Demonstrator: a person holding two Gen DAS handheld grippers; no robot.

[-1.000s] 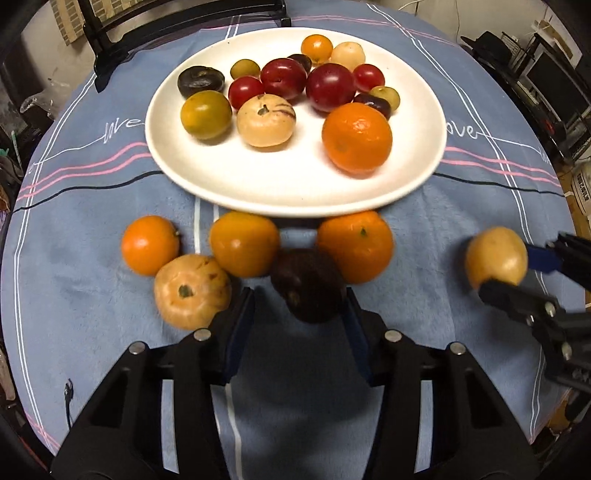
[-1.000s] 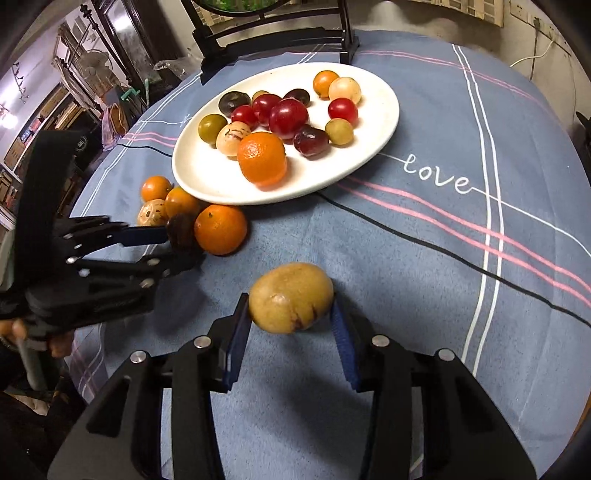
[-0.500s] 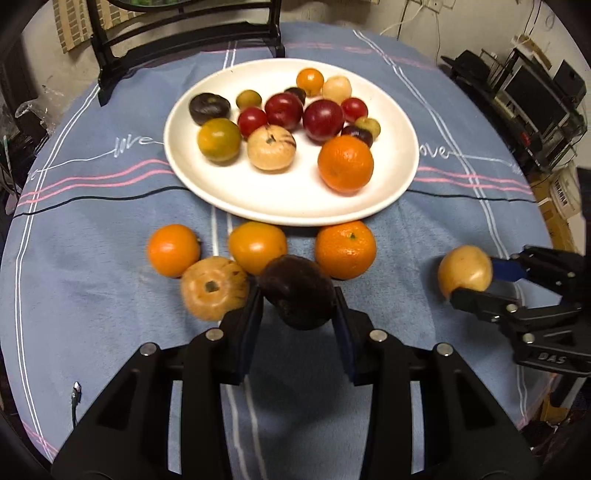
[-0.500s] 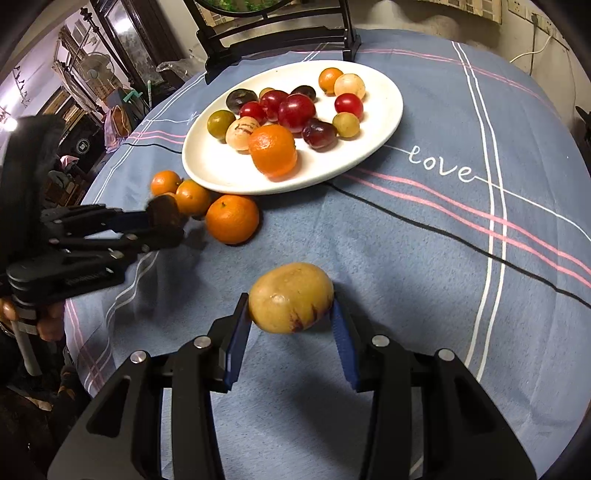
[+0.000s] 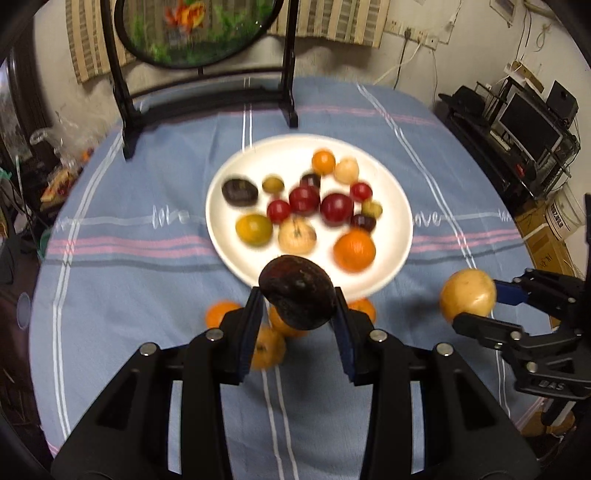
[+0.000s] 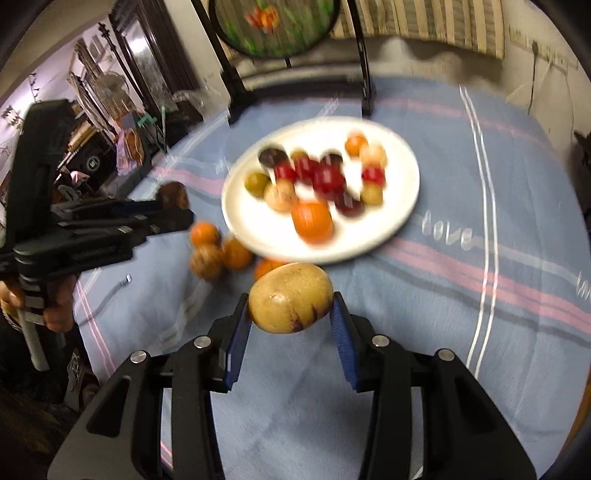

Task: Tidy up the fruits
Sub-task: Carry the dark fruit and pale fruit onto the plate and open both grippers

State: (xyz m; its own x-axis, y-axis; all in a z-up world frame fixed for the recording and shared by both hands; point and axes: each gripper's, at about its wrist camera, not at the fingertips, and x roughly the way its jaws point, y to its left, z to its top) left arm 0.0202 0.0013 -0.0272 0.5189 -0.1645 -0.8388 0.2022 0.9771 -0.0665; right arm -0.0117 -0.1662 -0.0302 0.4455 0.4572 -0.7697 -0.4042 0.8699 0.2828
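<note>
My left gripper (image 5: 297, 308) is shut on a dark purple-brown fruit (image 5: 297, 291), held in the air over the near rim of the white plate (image 5: 399, 229). My right gripper (image 6: 290, 314) is shut on a yellow fruit with purple streaks (image 6: 290, 297), also lifted above the cloth. In the left wrist view that yellow fruit (image 5: 467, 295) and the right gripper (image 5: 476, 308) hang at the right. The plate (image 6: 402, 199) holds several small fruits: red, orange, green, tan and dark ones. The right wrist view shows the left gripper (image 6: 173, 206) at the left.
Loose oranges (image 6: 205, 234) and a tan fruit (image 6: 207, 262) lie on the blue striped tablecloth (image 6: 461, 295) beside the plate's near edge. A black stand with a round panel (image 5: 203, 29) rises at the table's far side. A hand (image 6: 55, 302) grips the left handle.
My left gripper closed on the dark fruit and lifted it off the cloth. My right gripper rose too, with the yellow fruit still held. Both views now look from higher up.
</note>
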